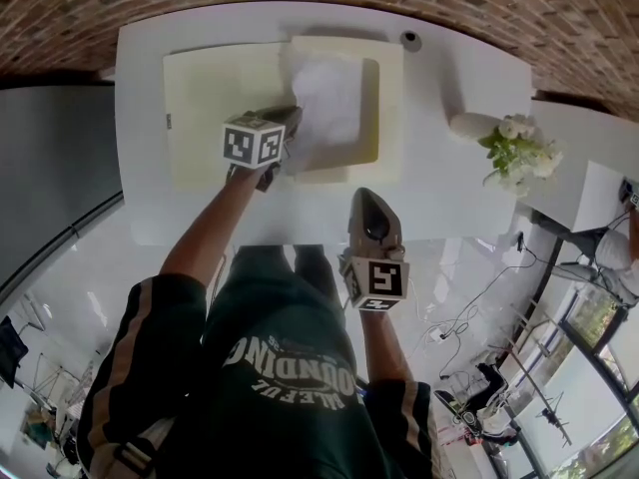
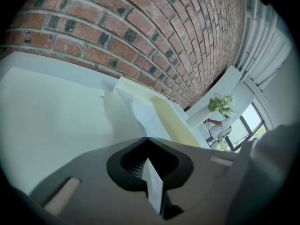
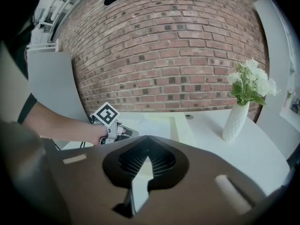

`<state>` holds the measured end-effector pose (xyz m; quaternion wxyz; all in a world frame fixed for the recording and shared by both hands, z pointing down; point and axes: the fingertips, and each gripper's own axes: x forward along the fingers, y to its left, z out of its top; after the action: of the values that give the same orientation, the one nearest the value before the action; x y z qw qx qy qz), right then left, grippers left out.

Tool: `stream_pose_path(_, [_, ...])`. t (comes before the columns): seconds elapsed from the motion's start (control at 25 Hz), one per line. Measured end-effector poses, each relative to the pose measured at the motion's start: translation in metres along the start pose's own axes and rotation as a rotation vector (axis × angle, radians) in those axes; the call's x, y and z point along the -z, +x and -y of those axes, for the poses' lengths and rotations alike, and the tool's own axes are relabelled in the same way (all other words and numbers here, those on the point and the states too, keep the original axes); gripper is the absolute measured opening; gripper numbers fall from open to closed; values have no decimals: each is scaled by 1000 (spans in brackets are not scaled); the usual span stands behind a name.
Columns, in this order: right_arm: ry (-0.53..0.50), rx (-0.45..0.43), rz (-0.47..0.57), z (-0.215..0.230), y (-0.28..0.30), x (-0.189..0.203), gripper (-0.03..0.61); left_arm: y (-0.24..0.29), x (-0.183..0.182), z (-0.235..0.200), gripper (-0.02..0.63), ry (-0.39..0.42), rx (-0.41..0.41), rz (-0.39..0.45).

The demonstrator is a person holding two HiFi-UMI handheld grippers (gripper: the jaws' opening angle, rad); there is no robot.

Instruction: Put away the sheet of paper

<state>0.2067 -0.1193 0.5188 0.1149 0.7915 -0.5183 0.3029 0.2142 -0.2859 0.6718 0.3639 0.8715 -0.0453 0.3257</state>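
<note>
Fingers (image 2: 89, 172) of the left gripper (image 1: 291, 118) were pinched together on the left edge of the sheet of paper (image 1: 329, 103), which lay rumpled inside the cream box (image 1: 391, 98) on the white table (image 1: 449, 198). Near the table's front edge, the right gripper (image 1: 369, 196) hung with its jaws together and empty.

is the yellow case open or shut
Open: the yellow case's two halves lie spread flat, the white sheet over the right one.
</note>
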Motion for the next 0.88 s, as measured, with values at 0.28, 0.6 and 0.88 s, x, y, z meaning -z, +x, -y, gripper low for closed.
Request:
stream_pose_path(0.28, [17, 15, -3, 7, -6, 5, 0, 18, 14, 13, 135, -33, 70, -81])
stream_pose_path(0.6, [13, 9, 6, 9, -14, 7, 0, 16, 21, 17, 210, 61, 73, -118])
stream_pose_path(0.88, [-15, -39, 25, 1, -17, 6, 0, -18, 14, 15, 204, 161, 2, -55])
